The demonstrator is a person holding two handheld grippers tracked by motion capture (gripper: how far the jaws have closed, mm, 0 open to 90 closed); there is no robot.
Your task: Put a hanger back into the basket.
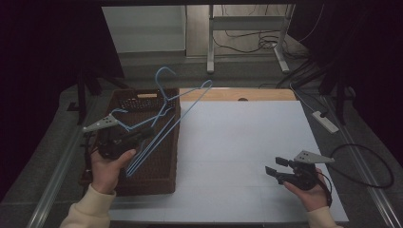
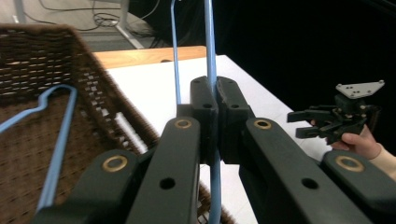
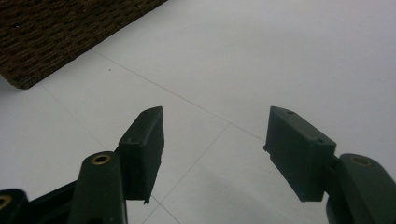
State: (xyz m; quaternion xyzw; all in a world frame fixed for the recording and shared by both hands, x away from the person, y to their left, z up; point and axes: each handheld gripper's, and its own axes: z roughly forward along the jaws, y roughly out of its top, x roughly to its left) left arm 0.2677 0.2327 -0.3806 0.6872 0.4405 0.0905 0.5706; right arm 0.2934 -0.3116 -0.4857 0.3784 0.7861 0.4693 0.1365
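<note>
The left tongs are clamped on one thin wire run of a light-blue wire clothes hanger, which is held lifted and tilted above the dark brown woven wicker basket at the left side of the white counter. The hook end points up and away from the person, past the basket's far rim. In the left gripper view the jaws stand pressed together with the blue wire passing between the pads, and a second light-blue wire hanger lies inside the basket below.

The right tongs hover low over bare counter at the right, well apart from the basket; the right gripper view shows the jaws standing wide apart with nothing between them.

Judgement on handling: the hanger looks very light and springy rather than rigid. The wire is thin and smooth, so it is likely to pivot or slide within a single pinch, and the long frame gives it leverage to swing. It may also snag on its neighbour or on the weave. A hold near a bend or the twisted neck, or a second grip by the free tongs on the opposite run, would steady it better.
</note>
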